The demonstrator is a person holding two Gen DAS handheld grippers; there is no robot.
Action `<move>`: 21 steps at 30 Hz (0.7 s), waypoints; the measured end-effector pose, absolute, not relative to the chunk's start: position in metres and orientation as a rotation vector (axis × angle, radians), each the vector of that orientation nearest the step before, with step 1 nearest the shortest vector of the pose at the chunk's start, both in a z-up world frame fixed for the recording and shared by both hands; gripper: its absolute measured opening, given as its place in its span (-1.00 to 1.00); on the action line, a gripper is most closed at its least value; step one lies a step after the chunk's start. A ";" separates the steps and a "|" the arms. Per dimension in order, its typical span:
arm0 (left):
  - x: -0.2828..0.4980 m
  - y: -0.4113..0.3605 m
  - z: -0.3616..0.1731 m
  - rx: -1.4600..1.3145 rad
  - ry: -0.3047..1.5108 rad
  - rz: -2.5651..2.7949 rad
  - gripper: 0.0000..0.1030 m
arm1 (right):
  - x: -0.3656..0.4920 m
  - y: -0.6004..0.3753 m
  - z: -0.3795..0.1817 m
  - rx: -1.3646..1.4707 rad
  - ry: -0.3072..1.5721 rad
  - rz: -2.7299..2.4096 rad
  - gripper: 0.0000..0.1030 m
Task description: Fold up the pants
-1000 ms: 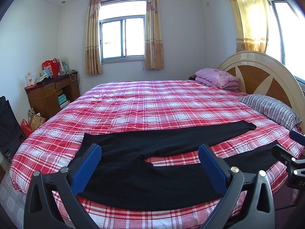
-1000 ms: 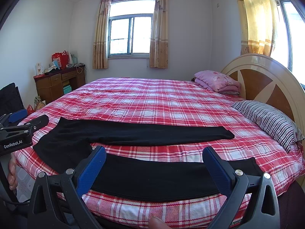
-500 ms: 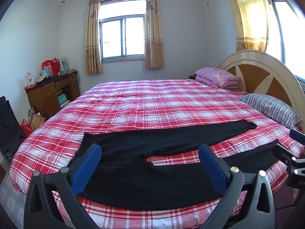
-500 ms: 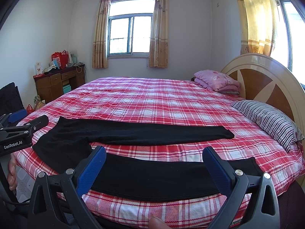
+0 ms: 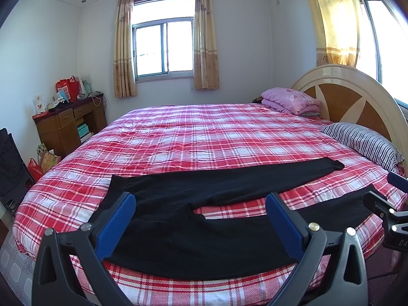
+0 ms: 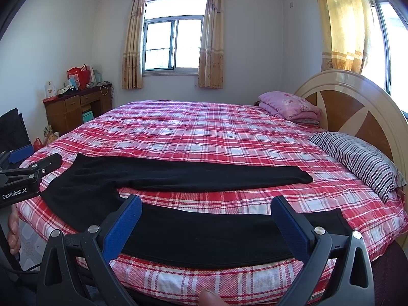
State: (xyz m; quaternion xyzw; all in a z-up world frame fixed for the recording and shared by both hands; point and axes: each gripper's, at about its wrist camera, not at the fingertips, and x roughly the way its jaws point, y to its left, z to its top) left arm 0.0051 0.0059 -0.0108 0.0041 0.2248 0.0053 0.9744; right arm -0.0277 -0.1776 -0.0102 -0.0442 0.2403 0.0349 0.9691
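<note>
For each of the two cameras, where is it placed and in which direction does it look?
Left wrist: on the left gripper, near the waist end of the black pants, facing across the bed to the window; right gripper at right edge.
Right wrist: on the right gripper, over the leg ends, same direction; left gripper and fingers at left edge.
Shared: pants, bed, window, striped pillow.

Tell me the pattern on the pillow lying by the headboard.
Dark and white stripes on the pillow, clearest in the right wrist view.
</note>
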 end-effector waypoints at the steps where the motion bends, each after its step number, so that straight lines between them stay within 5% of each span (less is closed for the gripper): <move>1: 0.006 0.005 -0.012 0.011 0.455 0.011 1.00 | -0.027 -0.178 -0.011 -0.093 0.486 0.068 0.98; 11: 0.064 0.015 -0.058 0.119 0.534 0.026 1.00 | 0.034 -0.193 -0.049 -0.143 0.567 -0.009 0.98; 21: 0.176 0.119 -0.104 0.156 0.695 0.194 1.00 | 0.138 -0.212 -0.086 -0.186 0.728 -0.010 0.98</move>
